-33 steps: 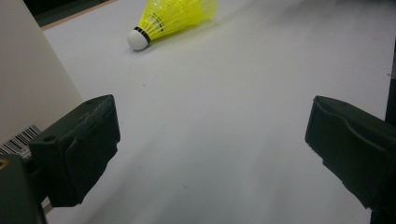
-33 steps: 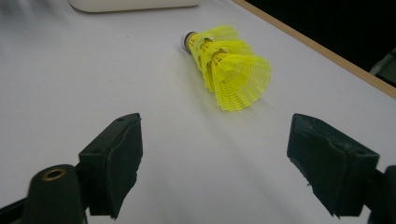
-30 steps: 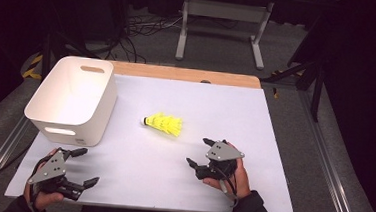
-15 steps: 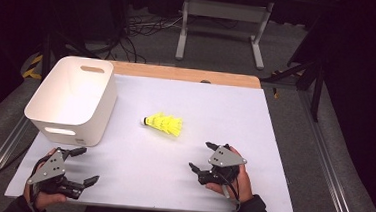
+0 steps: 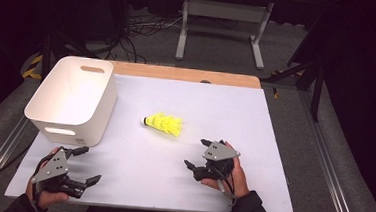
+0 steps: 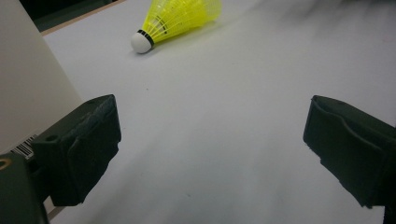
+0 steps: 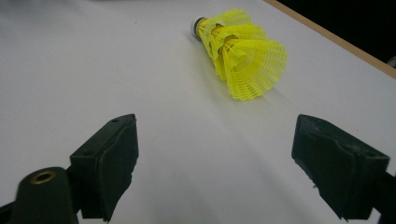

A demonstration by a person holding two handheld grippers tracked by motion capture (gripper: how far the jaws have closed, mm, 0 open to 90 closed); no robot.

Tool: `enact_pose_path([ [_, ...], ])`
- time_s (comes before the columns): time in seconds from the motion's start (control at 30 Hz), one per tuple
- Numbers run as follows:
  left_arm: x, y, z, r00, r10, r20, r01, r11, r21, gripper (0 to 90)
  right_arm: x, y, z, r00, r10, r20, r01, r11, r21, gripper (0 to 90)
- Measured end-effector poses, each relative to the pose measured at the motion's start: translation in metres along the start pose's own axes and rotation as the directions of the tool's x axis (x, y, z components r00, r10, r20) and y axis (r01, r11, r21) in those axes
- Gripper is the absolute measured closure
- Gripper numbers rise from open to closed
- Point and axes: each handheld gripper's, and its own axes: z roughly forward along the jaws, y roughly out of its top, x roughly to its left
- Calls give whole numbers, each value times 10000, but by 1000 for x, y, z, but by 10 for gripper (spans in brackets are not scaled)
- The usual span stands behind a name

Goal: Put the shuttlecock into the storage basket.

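Note:
Yellow shuttlecocks (image 5: 163, 124) lie on their side mid-table, nested one in another, white cork toward the bin; they also appear in the left gripper view (image 6: 177, 19) and the right gripper view (image 7: 240, 52). A white plastic bin (image 5: 74, 98) with handle slots stands at the left. My left gripper (image 5: 84, 165) rests open near the front left corner, just in front of the bin. My right gripper (image 5: 197, 153) is open, low over the table, a short way in front and to the right of the shuttlecocks. Nothing sits between the jaws of either.
A white sheet covers the table (image 5: 245, 125), with a wooden strip (image 5: 188, 75) along the far edge. Beyond the table stand a metal frame (image 5: 222, 23) and floor cables (image 5: 136, 27). The bin's wall (image 6: 28, 93) is close on the left in the left gripper view.
My right gripper has shifted slightly down and to the right, toward the front edge. The left gripper, shuttlecocks and bin have stayed put.

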Motion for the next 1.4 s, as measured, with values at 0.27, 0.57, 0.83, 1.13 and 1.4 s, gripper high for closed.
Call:
enact_pose_path([
  [0.27,0,-1,0,10000,-8,3,8,10000,2,48,-9,7,17,9993,296,-220,-290,9992,279,153],
  [0.57,-1,0,-2,10000,41,-1,-41,10000,-9,48,-13,13,37,9977,451,-500,-423,9976,553,168],
  [0.83,-2,0,-1,9999,96,38,-97,9999,27,48,-15,19,52,9955,591,-740,-539,9961,696,190],
  [1.13,-1,0,-1,10000,83,54,-83,10000,20,47,-14,25,63,9968,448,-667,-397,9964,756,186],
  [1.4,-2,0,0,9999,84,77,-84,10000,38,47,-17,27,78,9936,708,-876,-616,9928,1028,208],
])
